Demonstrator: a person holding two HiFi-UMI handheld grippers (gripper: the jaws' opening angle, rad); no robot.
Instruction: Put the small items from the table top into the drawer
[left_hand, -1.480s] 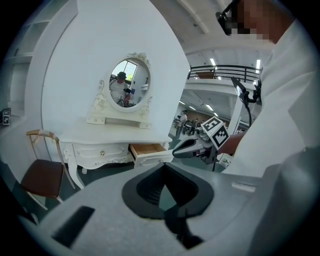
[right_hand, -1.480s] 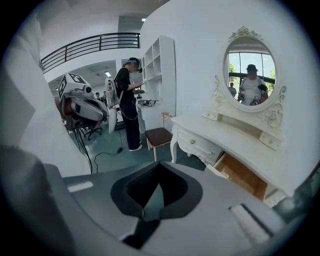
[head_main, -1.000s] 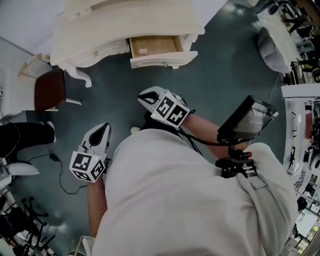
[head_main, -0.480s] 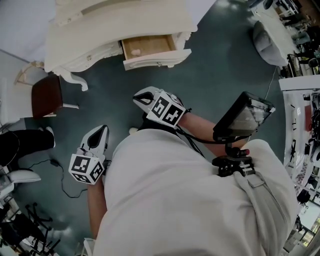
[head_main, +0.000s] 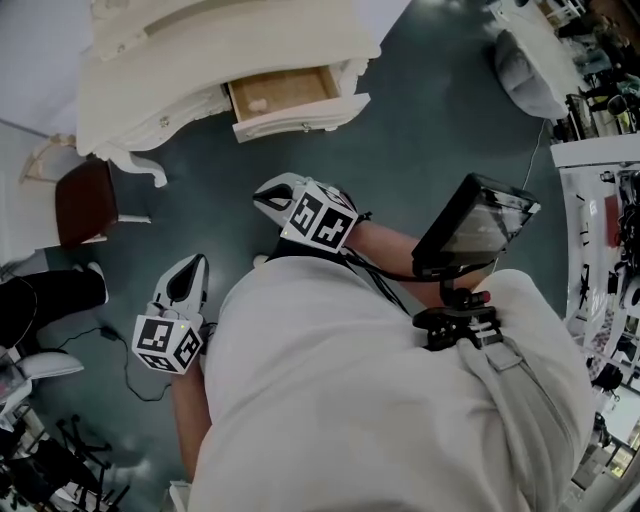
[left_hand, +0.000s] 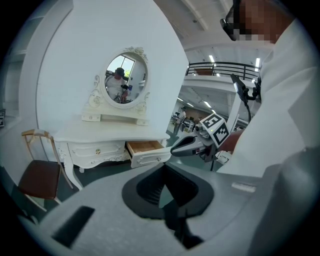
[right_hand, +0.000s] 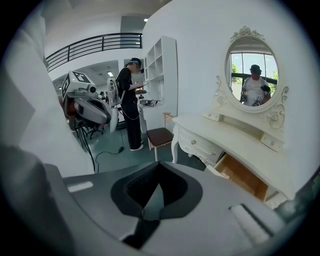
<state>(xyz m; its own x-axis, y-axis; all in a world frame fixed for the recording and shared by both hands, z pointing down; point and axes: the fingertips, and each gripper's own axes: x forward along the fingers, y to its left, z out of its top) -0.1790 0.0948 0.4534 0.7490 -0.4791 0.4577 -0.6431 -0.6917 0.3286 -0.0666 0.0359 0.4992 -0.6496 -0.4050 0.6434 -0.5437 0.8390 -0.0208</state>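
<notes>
The white dressing table (head_main: 230, 45) stands at the top left of the head view, and its wooden drawer (head_main: 285, 92) is pulled out. A small pale item (head_main: 258, 103) lies in the drawer. I see no small items on the table top (left_hand: 107, 134). My right gripper (head_main: 266, 193) is shut and empty. It hangs over the floor a good way short of the drawer (right_hand: 243, 176). My left gripper (head_main: 190, 272) is lower left, also shut and empty, with the drawer (left_hand: 144, 148) beyond its tips. Both grippers are well apart from the table.
A brown chair (head_main: 80, 200) stands left of the table. Another person (right_hand: 130, 100) stands beyond the chair, and a cable (head_main: 120, 350) lies on the floor. A screen on a rig (head_main: 470, 230) juts from my chest. An oval mirror (left_hand: 125, 80) rises behind the table top.
The head view has swung, so the table, drawer and chair sit further left in it. Both grippers keep their places and stay shut.
</notes>
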